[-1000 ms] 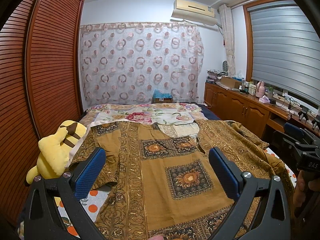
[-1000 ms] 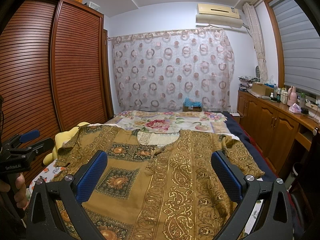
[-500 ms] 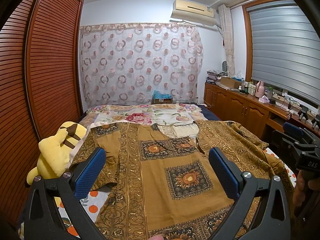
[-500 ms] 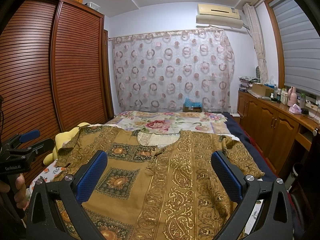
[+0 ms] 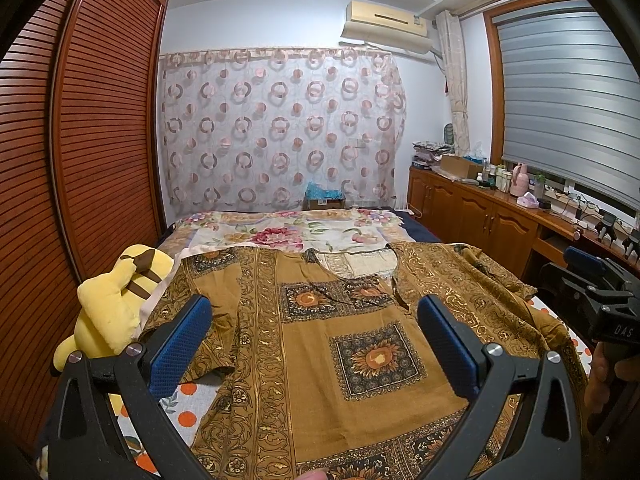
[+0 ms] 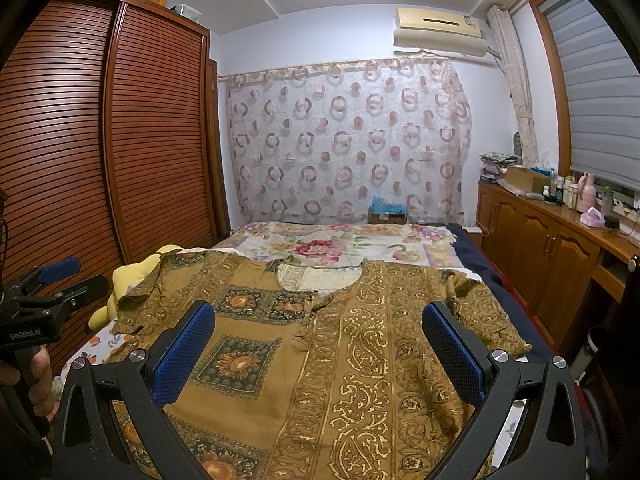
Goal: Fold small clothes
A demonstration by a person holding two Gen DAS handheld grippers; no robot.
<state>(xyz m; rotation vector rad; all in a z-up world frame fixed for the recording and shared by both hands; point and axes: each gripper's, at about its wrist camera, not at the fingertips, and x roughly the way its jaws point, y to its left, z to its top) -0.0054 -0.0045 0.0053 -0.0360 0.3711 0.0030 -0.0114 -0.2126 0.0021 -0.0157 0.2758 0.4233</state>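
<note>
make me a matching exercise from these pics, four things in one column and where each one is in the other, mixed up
Things:
1. brown patterned shirt
2. yellow plush toy
3. air conditioner
4. pink bottle

Places:
A. high on the far wall
B. on the wooden counter under the window blind
C. spread flat on the bed
D. at the bed's edge beside the wooden wardrobe

Pairs: 1-C, 2-D, 3-A, 4-B
</note>
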